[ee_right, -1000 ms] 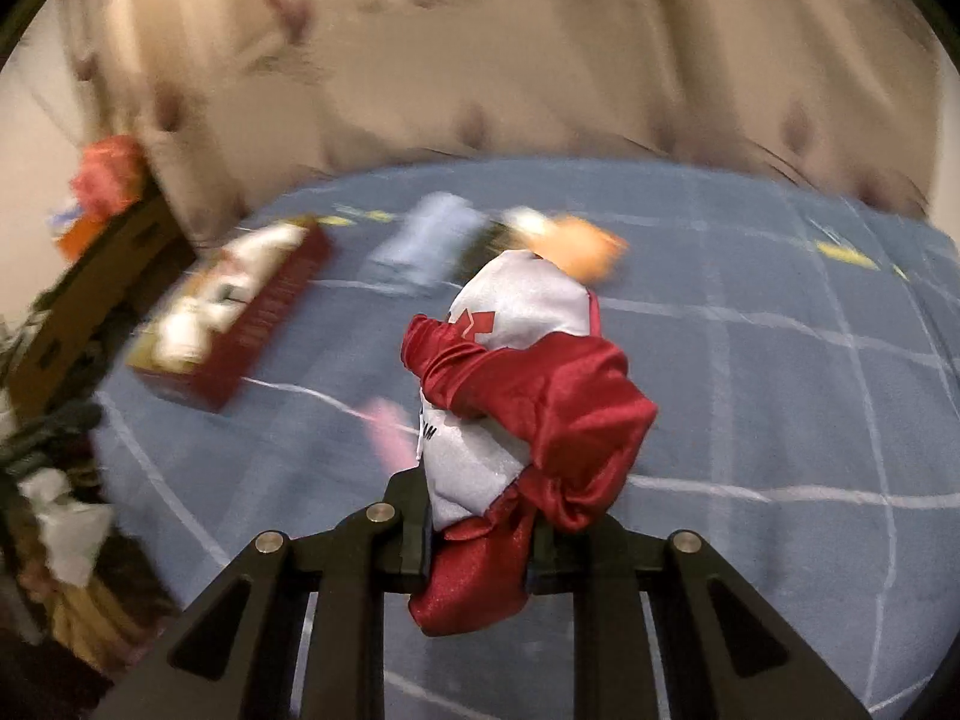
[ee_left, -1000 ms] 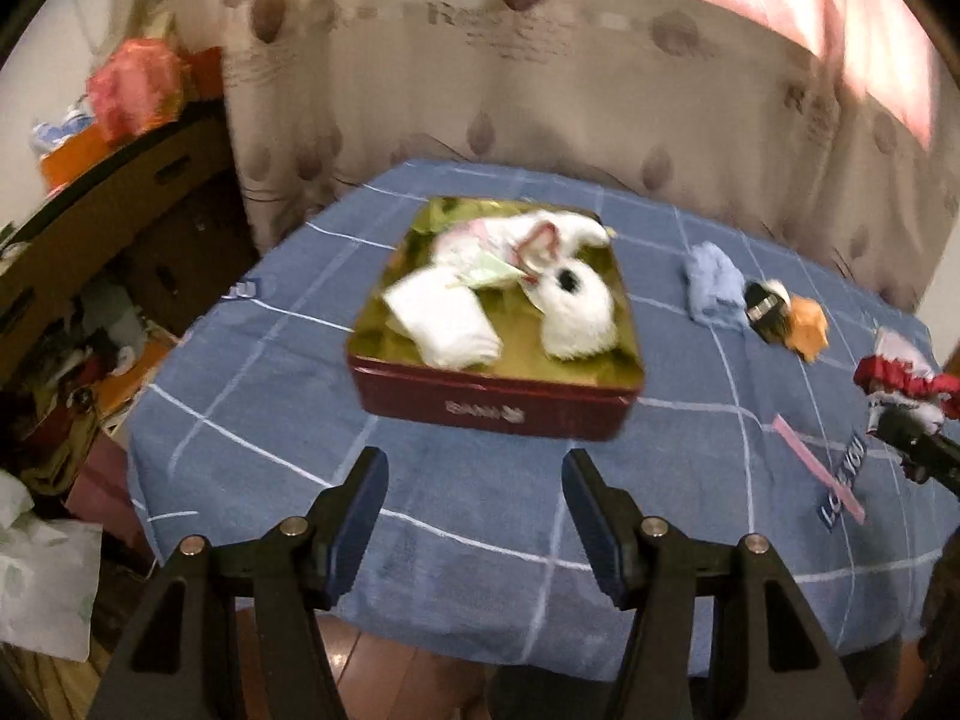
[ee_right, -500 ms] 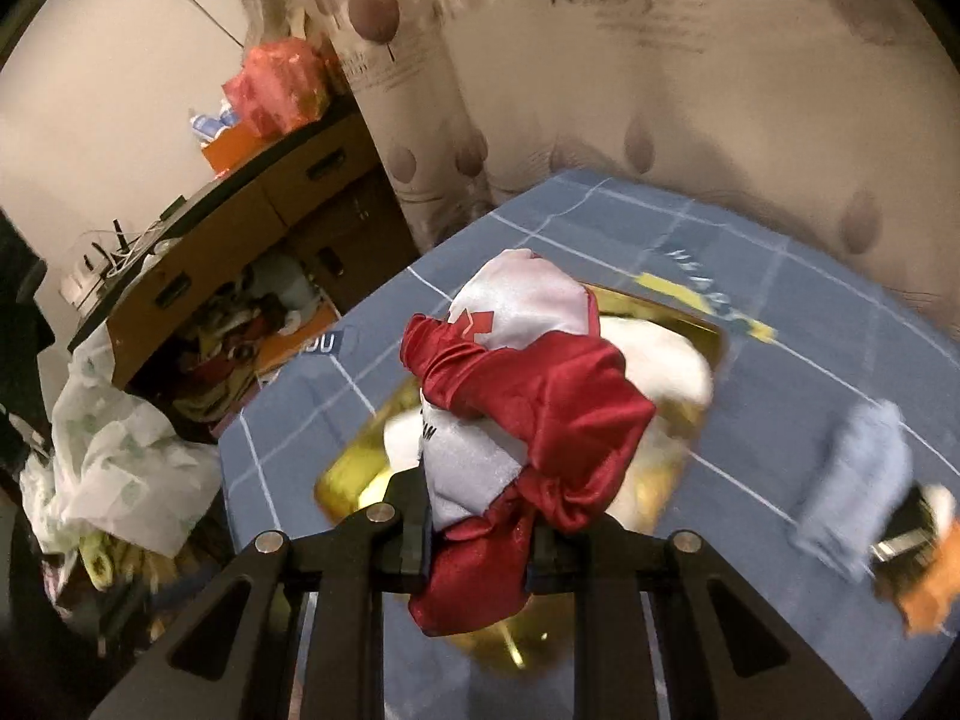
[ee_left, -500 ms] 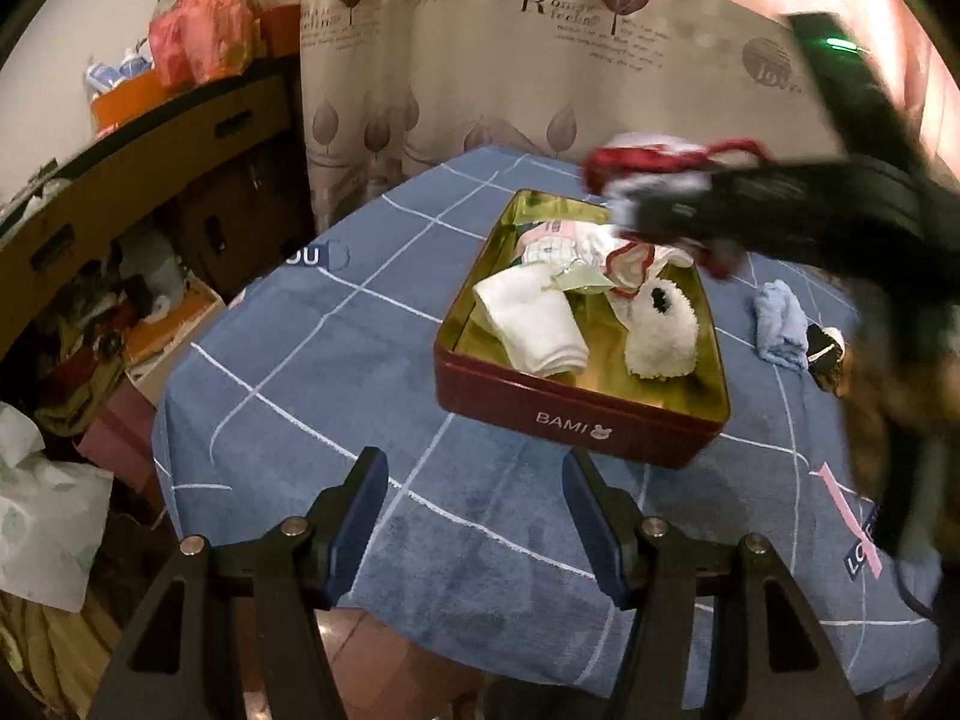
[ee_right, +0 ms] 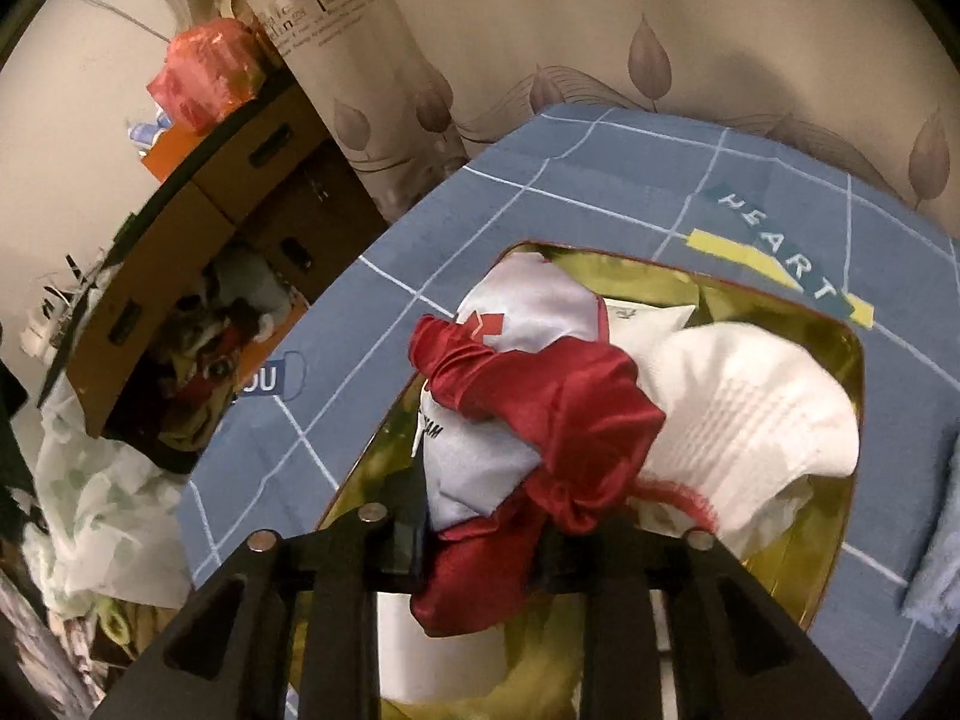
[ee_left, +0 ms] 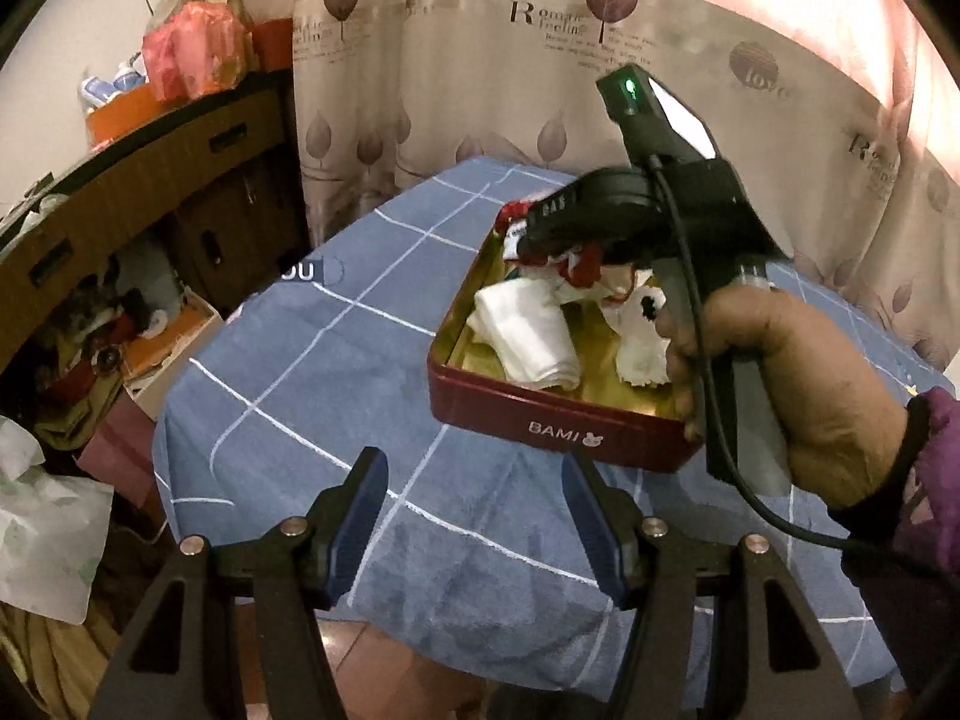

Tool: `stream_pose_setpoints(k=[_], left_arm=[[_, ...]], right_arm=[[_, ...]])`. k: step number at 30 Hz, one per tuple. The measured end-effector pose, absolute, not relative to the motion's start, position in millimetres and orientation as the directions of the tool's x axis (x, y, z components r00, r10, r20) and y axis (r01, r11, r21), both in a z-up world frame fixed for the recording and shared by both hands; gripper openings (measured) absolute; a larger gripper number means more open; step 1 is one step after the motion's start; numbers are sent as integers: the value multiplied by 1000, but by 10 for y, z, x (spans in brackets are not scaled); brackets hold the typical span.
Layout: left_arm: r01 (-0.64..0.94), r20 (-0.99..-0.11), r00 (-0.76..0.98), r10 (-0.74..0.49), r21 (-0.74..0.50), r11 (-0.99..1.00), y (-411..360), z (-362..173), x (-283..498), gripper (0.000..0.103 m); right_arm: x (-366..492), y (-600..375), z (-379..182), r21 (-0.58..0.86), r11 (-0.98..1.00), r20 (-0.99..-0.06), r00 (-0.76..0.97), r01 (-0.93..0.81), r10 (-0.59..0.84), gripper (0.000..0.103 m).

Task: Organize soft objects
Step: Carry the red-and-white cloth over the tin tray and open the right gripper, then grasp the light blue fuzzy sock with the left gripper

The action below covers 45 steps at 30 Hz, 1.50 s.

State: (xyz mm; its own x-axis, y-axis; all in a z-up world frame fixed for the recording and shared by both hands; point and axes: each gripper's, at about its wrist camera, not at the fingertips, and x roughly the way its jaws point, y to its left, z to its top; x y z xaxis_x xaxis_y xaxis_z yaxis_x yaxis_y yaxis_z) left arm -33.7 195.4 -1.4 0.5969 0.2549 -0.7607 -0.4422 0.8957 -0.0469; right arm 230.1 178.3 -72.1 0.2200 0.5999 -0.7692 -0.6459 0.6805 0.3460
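The right tool [ee_right: 480,546] hangs over the red tin [ee_left: 558,420] on the worktop [ee_left: 336,372], which is covered with a blue checked cloth. Its jaws are opening, with a red and white satin pouch [ee_right: 528,408] still between them; the cloth bulges out above and below the fingers, and whether the pads still press on it is hard to tell. In the left wrist view the same tool [ee_left: 543,240] reaches in from 2 o'clock, carried by a hand [ee_left: 798,384] in a purple sleeve, and the pouch [ee_left: 576,261] sits at the far end of the tin, at about 12 o'clock inside it.

Inside the tin lie a folded white cloth [ee_left: 531,333] toward 9 o'clock and a fluffy white piece [ee_left: 642,348] toward 3 o'clock. In the right wrist view a white knitted sock [ee_right: 750,408] lies just beside the pouch at 3 o'clock.

The left tool [ee_left: 474,516] stands wide and empty at 6 o'clock of the tin, above the near edge of the worktop, touching nothing.
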Motion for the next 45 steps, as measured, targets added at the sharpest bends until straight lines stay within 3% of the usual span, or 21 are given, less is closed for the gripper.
stream_pose_setpoints(k=[1, 5, 6, 13, 17, 21, 24, 31, 38, 45], left_arm=[[-446, -767, 590, 252, -50, 894, 1971, -26, -330, 62], [-461, -779, 581, 234, -79, 884, 2025, -54, -335, 62], [-465, -779, 581, 238, -77, 882, 2029, -51, -341, 62], [-445, -771, 583, 256, -40, 894, 1928, -42, -367, 62], [-384, -767, 594, 243, -5, 923, 1747, -37, -337, 62], [-304, -766, 599, 233, 52, 951, 1507, -66, -309, 62], [-200, -768, 625, 140, 16, 980, 1344, -84, -286, 62], [-15, -815, 576, -63, -87, 996, 873, -91, 185, 62], [131, -835, 525, -167, -115, 985, 402, -19, 1303, 62], [187, -883, 431, -187, -115, 976, 197, -325, 2341, 62]], right_arm=[[2301, 1807, -706, 327, 686, -774, 233, -650, 589, 33], [2224, 1801, -580, 275, 695, -769, 282, -664, 574, 77], [2182, 1776, -516, 232, 710, -763, 329, -665, 557, 79], [1934, 994, -73, 301, 723, -627, 442, -622, 641, 83], [1680, 93, -111, 300, 804, -604, 550, -514, 577, 87], [1401, -989, -384, 70, 933, -663, 682, -354, 309, 87], [1380, -1671, -634, -103, 966, -709, 698, -237, 96, 87], [1531, -2660, -1124, -316, 948, -714, 669, -47, -205, 87], [1615, -2916, -1186, -129, 990, -761, 645, -49, -67, 93], [1540, -2935, -1170, -107, 990, -742, 670, -87, -21, 95]])
